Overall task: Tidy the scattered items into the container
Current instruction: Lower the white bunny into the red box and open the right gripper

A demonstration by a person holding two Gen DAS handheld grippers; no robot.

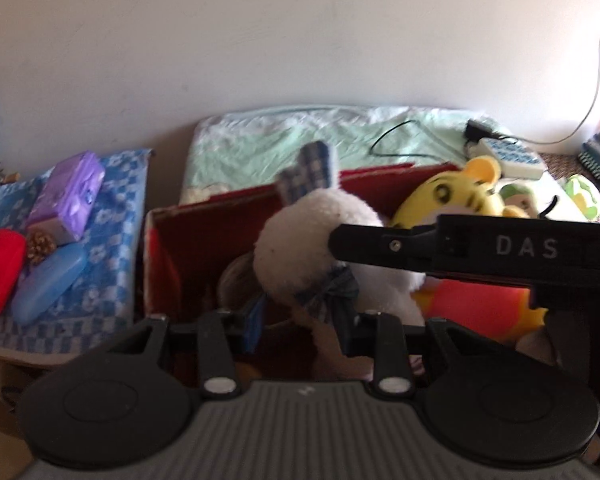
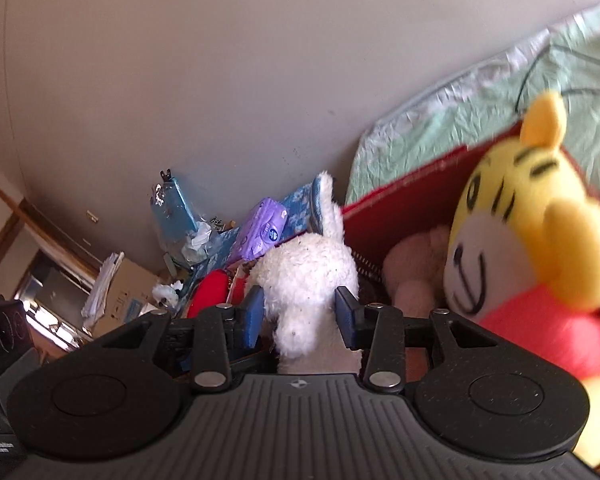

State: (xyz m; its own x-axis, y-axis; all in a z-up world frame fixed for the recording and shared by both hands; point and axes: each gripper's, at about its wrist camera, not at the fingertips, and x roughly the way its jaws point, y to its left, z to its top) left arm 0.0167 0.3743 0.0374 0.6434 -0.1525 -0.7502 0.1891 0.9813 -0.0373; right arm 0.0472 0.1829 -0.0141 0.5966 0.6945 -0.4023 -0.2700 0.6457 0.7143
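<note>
Here, nearest to me, my left gripper has its jaws drawn together on the lower part of the white plush rabbit, around its checked blue bow, with the toy upright over the open red box. In the right wrist view, my right gripper has the same white rabbit between its blue pads; both pads press into the fur, so it is clamped on the toy, and the jaws have all but stopped closing. One long black finger of that right gripper crosses the left wrist view from the right edge and touches the rabbit's side. Just beside the rabbit, on the right, the yellow tiger plush in its red shirt sits inside the red box, leaning against the box's far wall. A pale pink plush lies lower in the box between the two toys. Left of the box, on a blue checked cloth, lie a red case, a blue case, a pine cone and a purple pack. Behind the box spreads a pale green bed sheet, with a black cable and a white power strip on it. Farthest is the plain wall.
</note>
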